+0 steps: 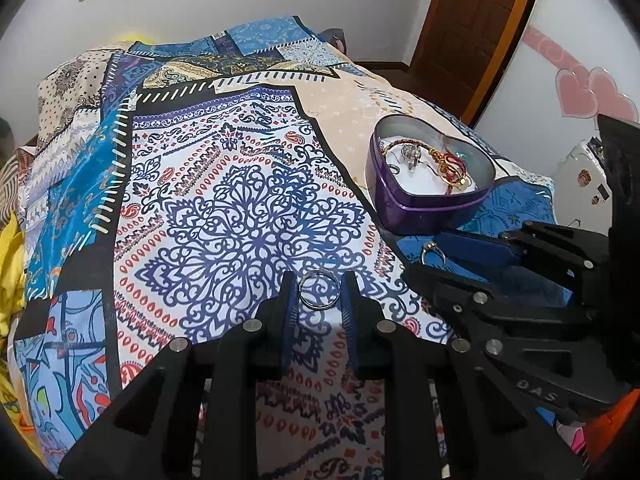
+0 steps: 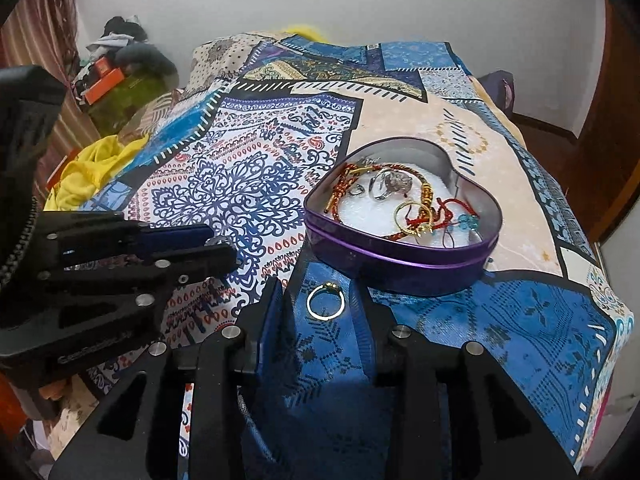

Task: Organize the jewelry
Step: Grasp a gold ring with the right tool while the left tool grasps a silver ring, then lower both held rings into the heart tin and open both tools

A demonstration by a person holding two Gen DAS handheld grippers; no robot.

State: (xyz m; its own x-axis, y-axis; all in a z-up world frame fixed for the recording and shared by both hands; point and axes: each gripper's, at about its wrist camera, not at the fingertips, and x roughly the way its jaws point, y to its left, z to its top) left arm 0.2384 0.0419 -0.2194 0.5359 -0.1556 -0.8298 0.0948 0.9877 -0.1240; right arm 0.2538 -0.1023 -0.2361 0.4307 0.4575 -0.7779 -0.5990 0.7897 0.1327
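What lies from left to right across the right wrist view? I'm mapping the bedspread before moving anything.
Left gripper → gold ring between the right gripper's fingers → purple heart tin holding jewelry.
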